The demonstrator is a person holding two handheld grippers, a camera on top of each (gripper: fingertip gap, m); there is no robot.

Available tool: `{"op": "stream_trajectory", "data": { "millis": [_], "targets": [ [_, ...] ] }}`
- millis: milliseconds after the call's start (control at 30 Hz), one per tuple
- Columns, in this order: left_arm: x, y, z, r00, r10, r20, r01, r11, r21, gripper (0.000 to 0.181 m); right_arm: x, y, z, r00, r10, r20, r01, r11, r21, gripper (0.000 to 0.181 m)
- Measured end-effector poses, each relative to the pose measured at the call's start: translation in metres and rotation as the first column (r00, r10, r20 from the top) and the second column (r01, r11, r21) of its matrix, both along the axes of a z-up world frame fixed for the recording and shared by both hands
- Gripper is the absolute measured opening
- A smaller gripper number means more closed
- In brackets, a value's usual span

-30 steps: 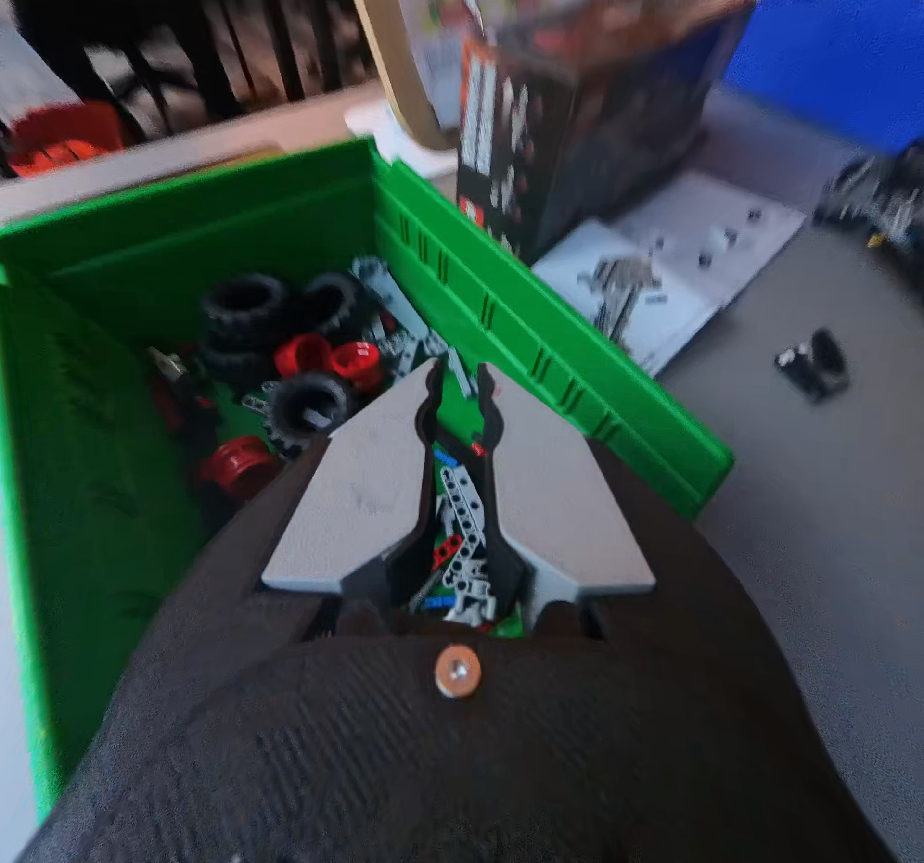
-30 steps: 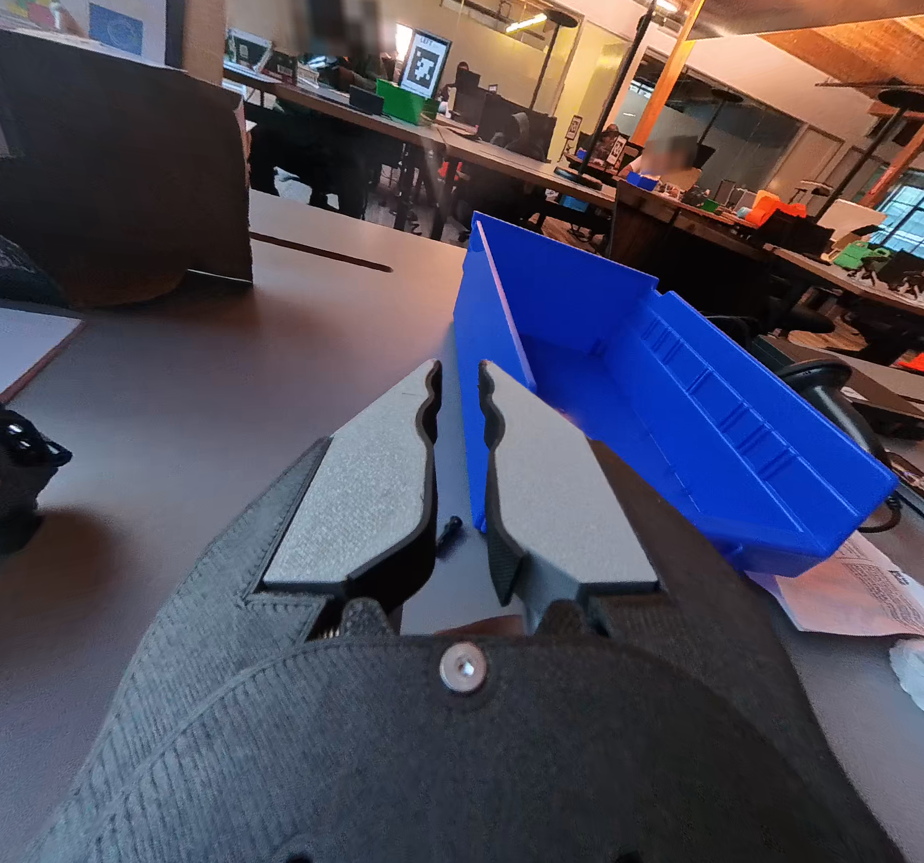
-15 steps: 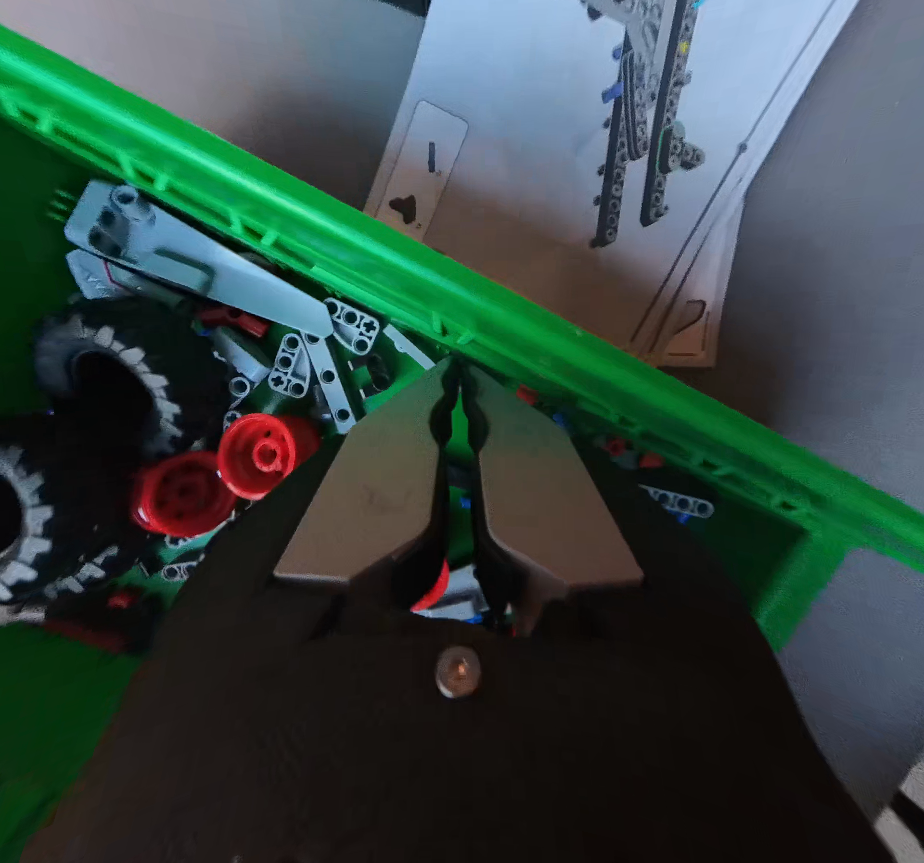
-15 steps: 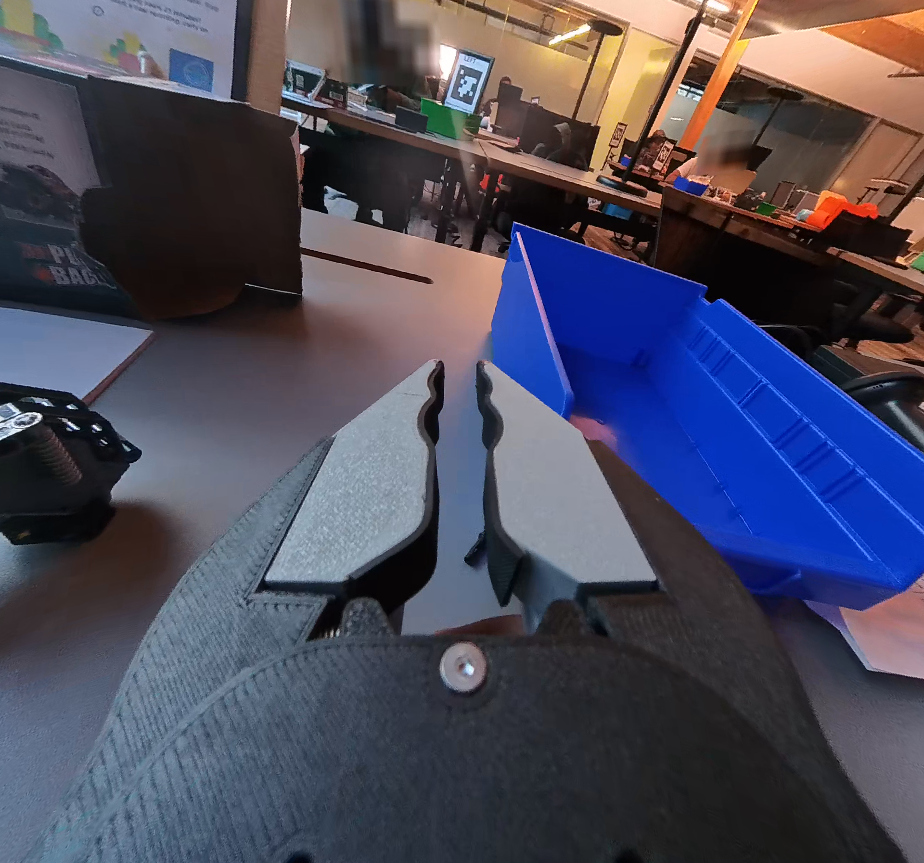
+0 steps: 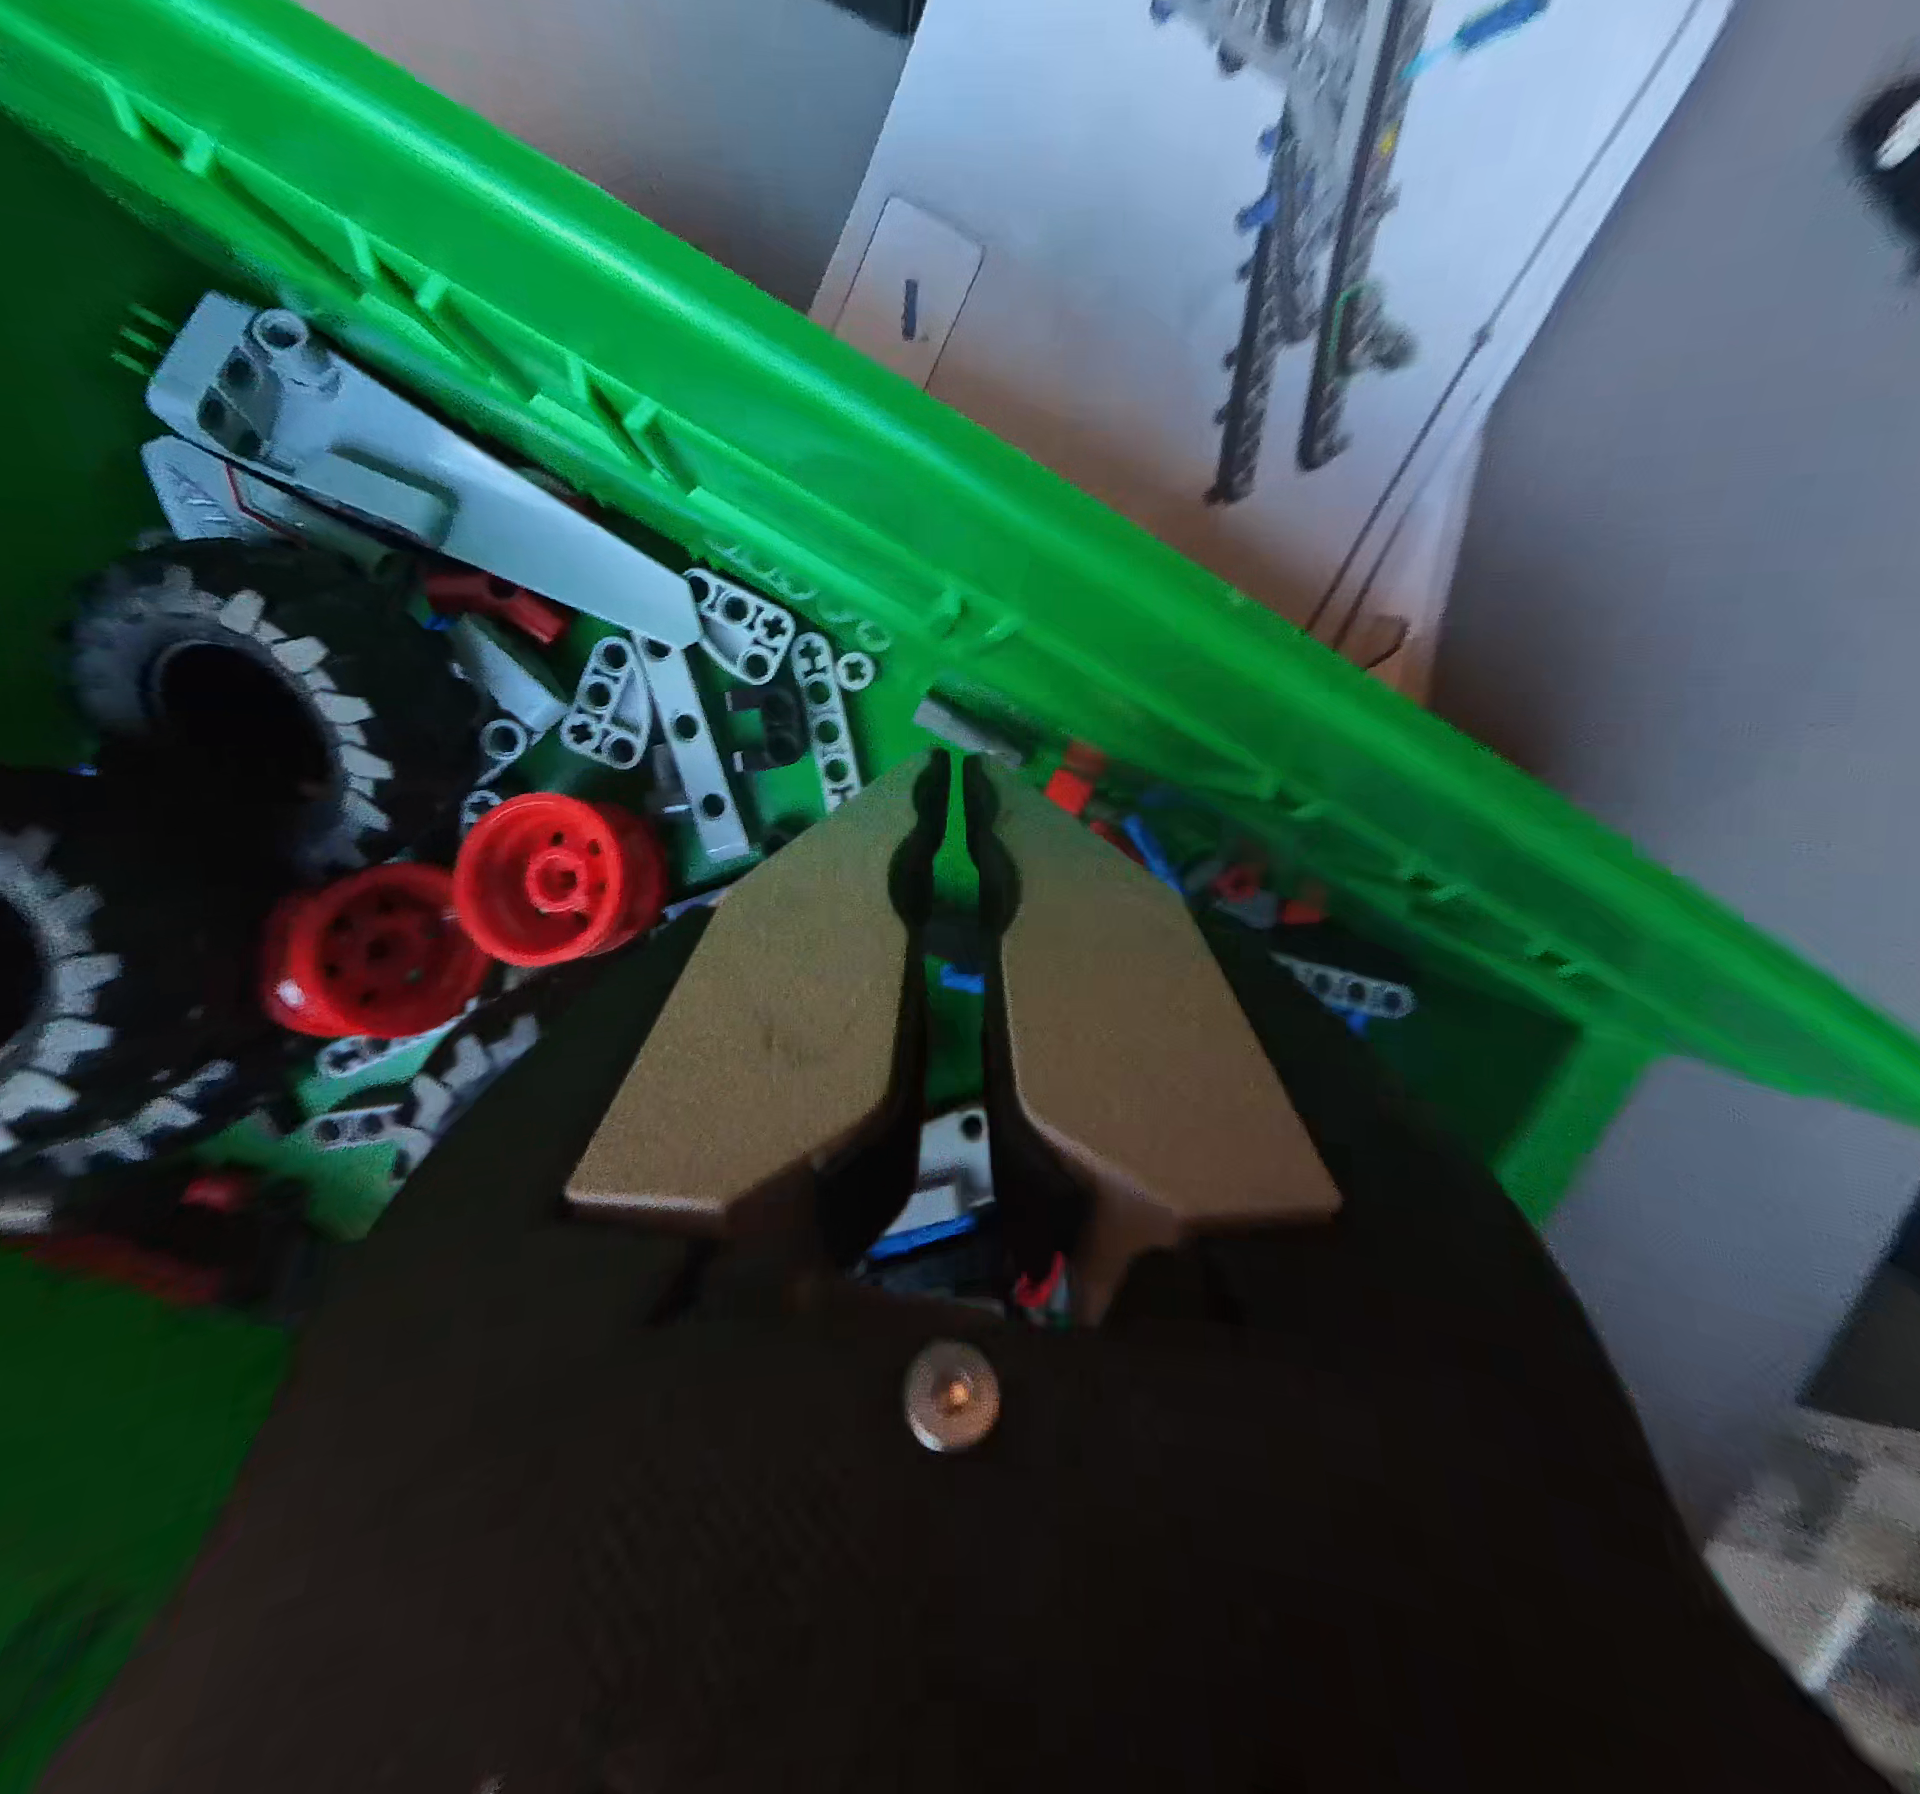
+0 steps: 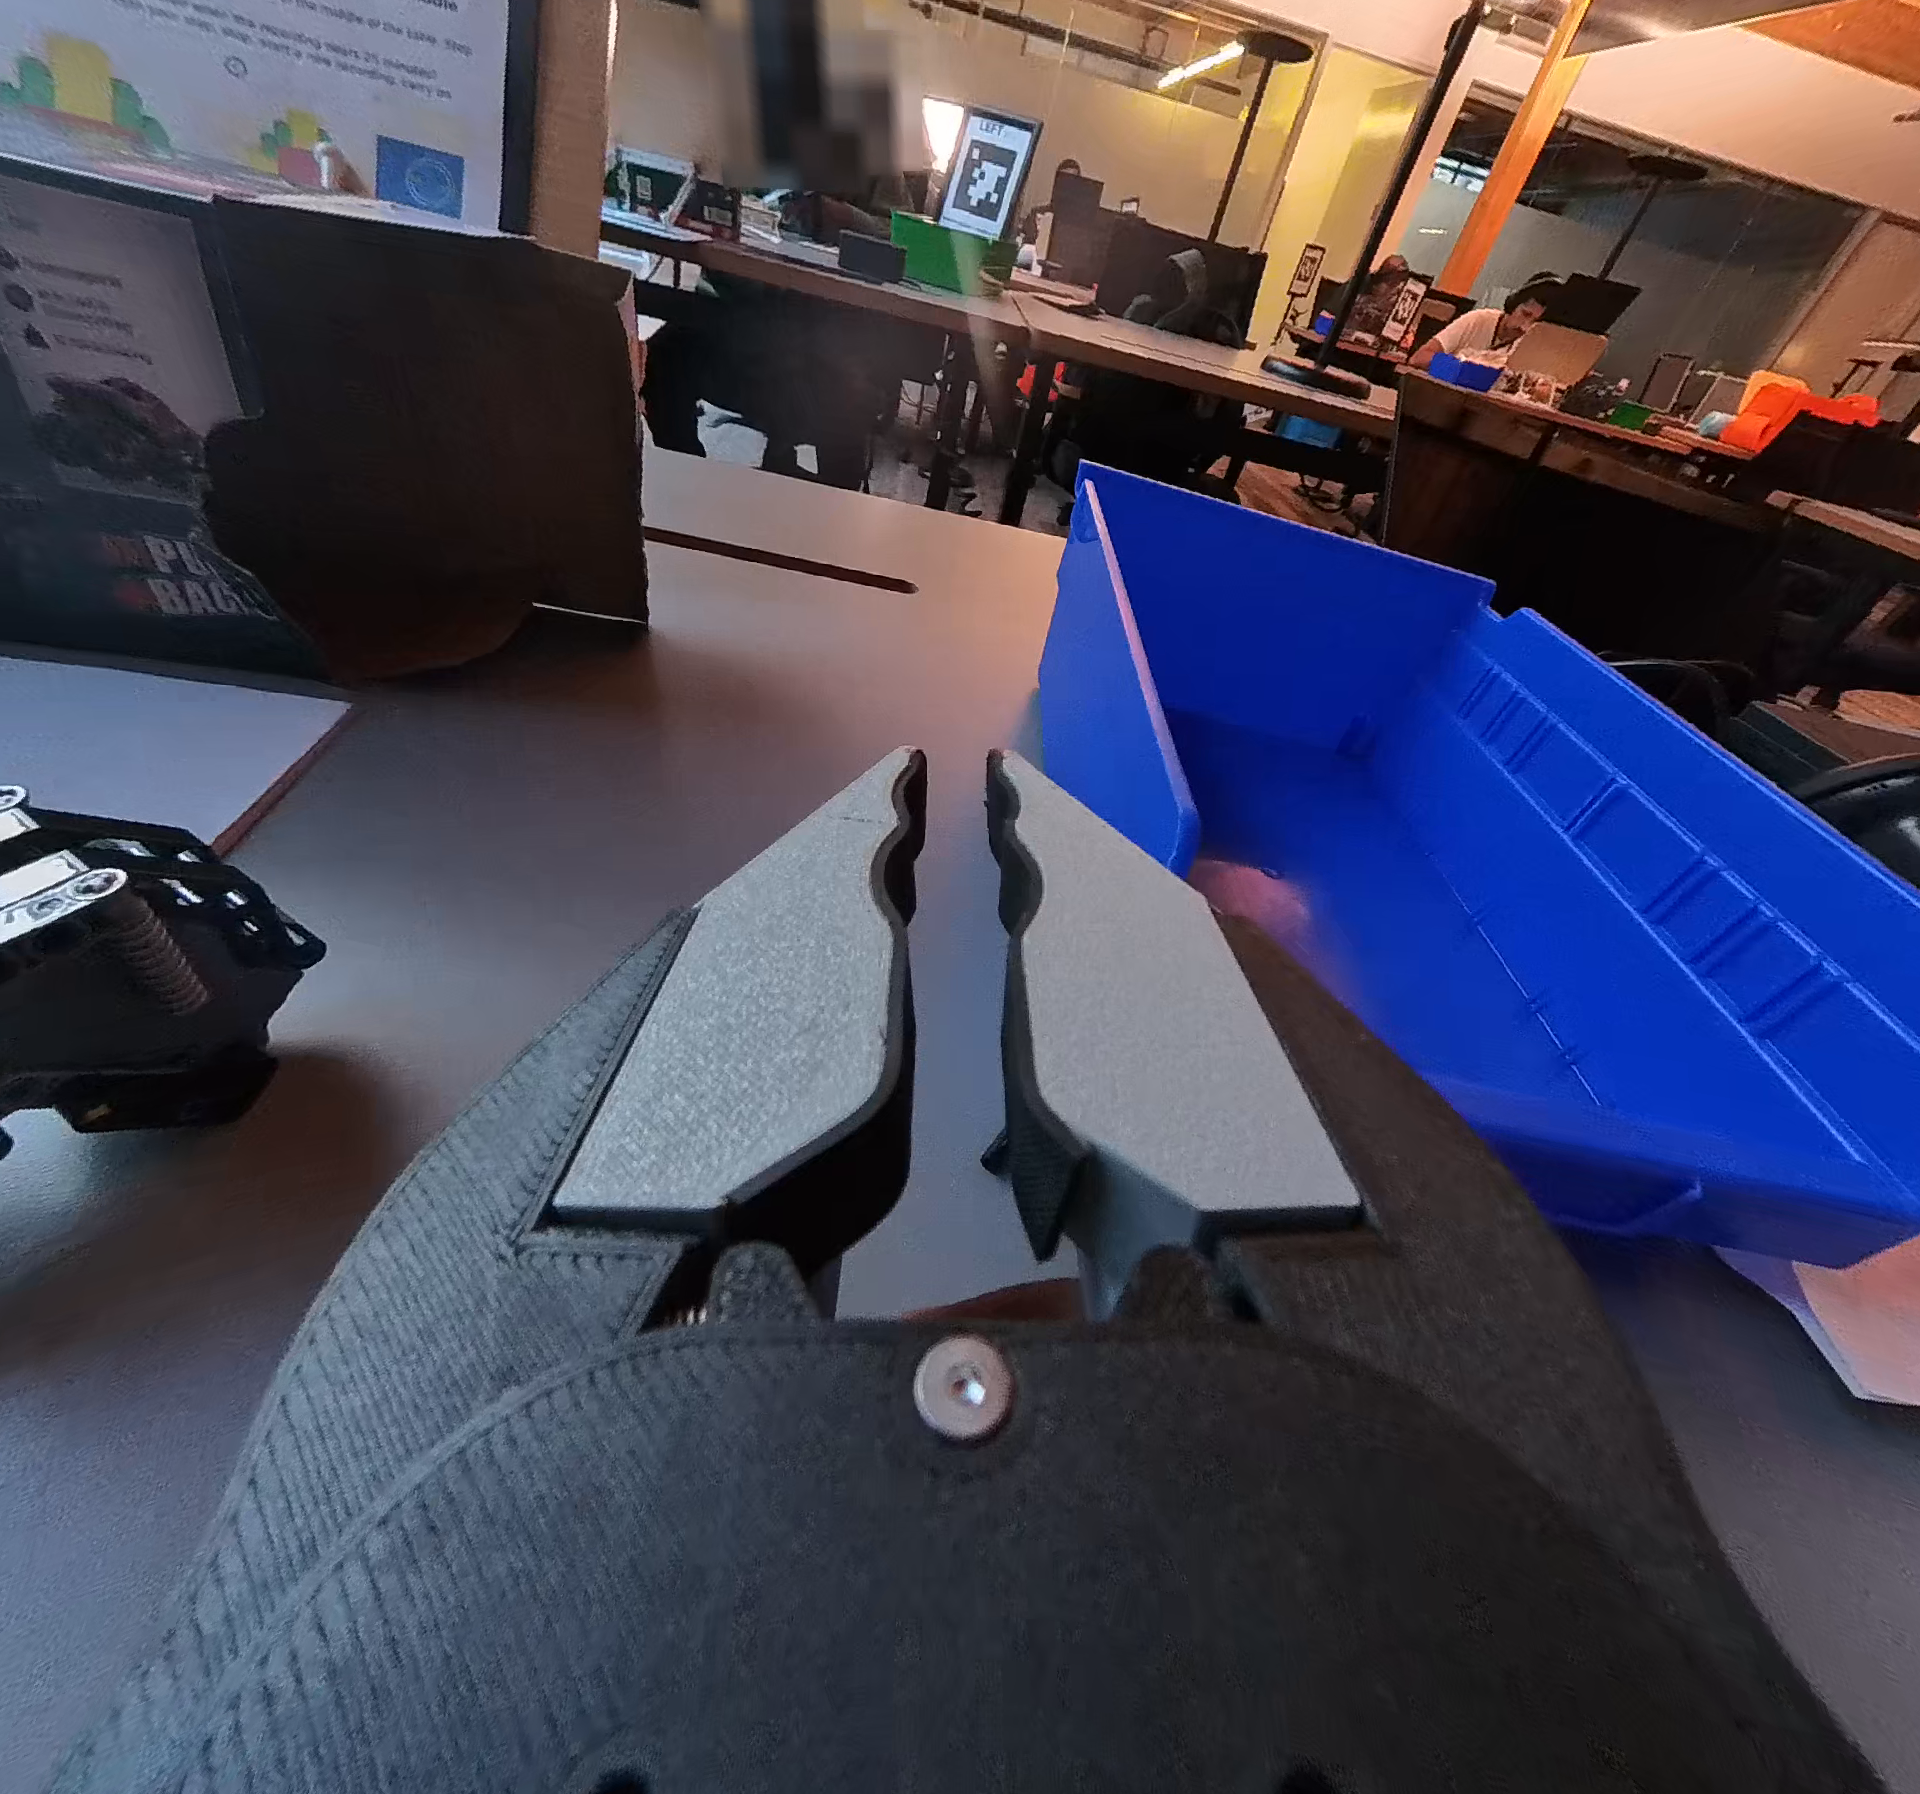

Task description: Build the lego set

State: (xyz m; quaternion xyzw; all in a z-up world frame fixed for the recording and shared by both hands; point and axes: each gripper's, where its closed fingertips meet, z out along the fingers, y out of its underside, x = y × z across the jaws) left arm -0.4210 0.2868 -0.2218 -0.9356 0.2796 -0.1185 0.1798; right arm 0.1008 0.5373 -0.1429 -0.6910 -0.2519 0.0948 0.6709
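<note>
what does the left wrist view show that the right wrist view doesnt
Only the left wrist view shows the green plastic bin holding loose pieces: black treaded tyres, red wheel hubs and grey beams. The left gripper hangs over them, fingers nearly together with nothing seen between them.

Only the right wrist view shows the empty blue plastic bin, the black partly built model and the right gripper, slightly open and empty.

Both show the grey tabletop, the white instruction sheet and the dark set box.

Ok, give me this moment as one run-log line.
left gripper: nearly closed, empty, over parts in green bin | right gripper: slightly open, empty, above table beside blue bin | partial model: on table
</note>
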Motion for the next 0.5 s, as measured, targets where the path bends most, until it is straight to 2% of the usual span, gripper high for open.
{"op": "stream_trajectory", "data": {
  "millis": [33, 133, 200, 300, 333, 400, 500],
  "targets": [
    [0.003, 0.0, 0.0, 0.999, 0.03, 0.025, -0.029, 1.0, -0.01, 0.0, 0.0, 0.0, 0.0, 1.0, 0.002, -0.005, -0.002, 1.0, 0.0, 0.008],
    [0.003, -0.001, -0.011, 0.994, 0.11, 0.009, -0.109, 0.992, -0.063, 0.011, 0.001, 0.0, 0.002, 1.0, 0.008, -0.024, -0.008, 1.0, -0.002, 0.008],
    [0.006, 0.002, -0.012, 0.99, 0.14, 0.022, -0.139, 0.989, -0.058, 0.0, 0.002, 0.0, 0.002, 0.999, 0.009, -0.035, -0.009, 1.0, -0.009, 0.008],
    [0.003, 0.004, -0.012, 0.996, 0.075, -0.044, -0.074, 0.997, 0.021, 0.0, 0.003, 0.001, 0.001, 0.998, 0.013, -0.055, -0.015, 1.0, -0.024, 0.007],
    [-0.006, 0.002, -0.017, 0.989, 0.088, -0.117, -0.087, 0.996, 0.015, 0.0, 0.003, 0.001, 0.001, 0.998, 0.015, -0.062, -0.017, 0.999, -0.027, 0.007],
    [-0.012, 0.0, -0.018, 0.98, 0.101, -0.174, -0.1, 0.995, 0.014, 0.0, 0.004, 0.001, 0.001, 0.997, 0.017, -0.072, -0.019, 0.999, -0.029, 0.007],
    [-0.012, 0.003, -0.018, 0.976, 0.139, -0.168, -0.138, 0.99, 0.016, 0.0, 0.004, 0.001, 0.001, 0.997, 0.019, -0.078, -0.021, 0.999, -0.032, 0.007]
  ]
}}
